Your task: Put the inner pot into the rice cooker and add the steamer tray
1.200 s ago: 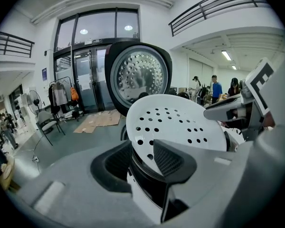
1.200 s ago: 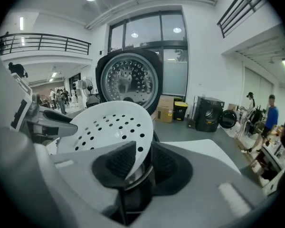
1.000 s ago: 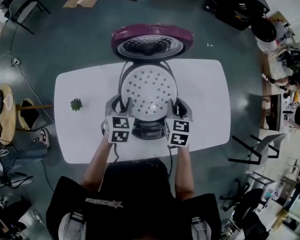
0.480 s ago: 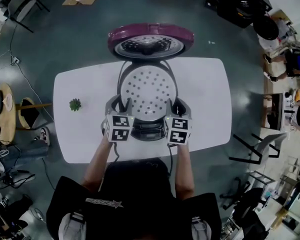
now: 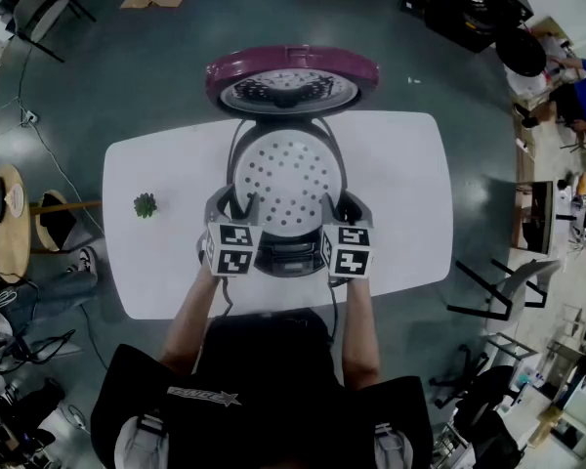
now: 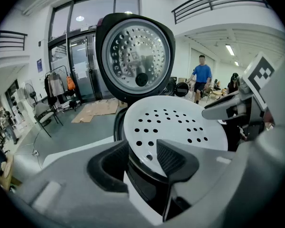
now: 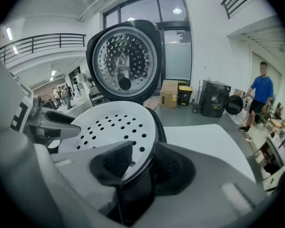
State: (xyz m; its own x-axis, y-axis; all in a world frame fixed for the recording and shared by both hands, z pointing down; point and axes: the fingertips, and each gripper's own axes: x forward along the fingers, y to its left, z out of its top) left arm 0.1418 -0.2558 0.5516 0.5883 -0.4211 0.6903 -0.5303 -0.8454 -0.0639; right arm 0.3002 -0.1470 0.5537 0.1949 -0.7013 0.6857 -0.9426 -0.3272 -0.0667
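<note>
The rice cooker [image 5: 289, 254] stands mid-table with its purple lid [image 5: 291, 78] raised. The white perforated steamer tray [image 5: 289, 179] lies across its mouth and hides the inner pot. My left gripper [image 5: 236, 206] straddles the tray's left rim and my right gripper [image 5: 350, 206] the right rim. Both pairs of jaws have just been opening. In the left gripper view the tray [image 6: 175, 125] has its rim between the left gripper's [image 6: 142, 158] parted pads, with a gap. The right gripper view shows the tray [image 7: 109, 125] the same way in the right gripper [image 7: 142, 160].
The white table [image 5: 400, 193] carries a small green plant [image 5: 145, 204] at its left. A round stool [image 5: 15, 223] stands off the left edge and dark chairs [image 5: 488, 291] off the right. A person in blue [image 7: 262, 91] walks in the background.
The right gripper has sunk slightly. Both grippers stay at the tray's two sides, and the tray lies on the cooker as before.
</note>
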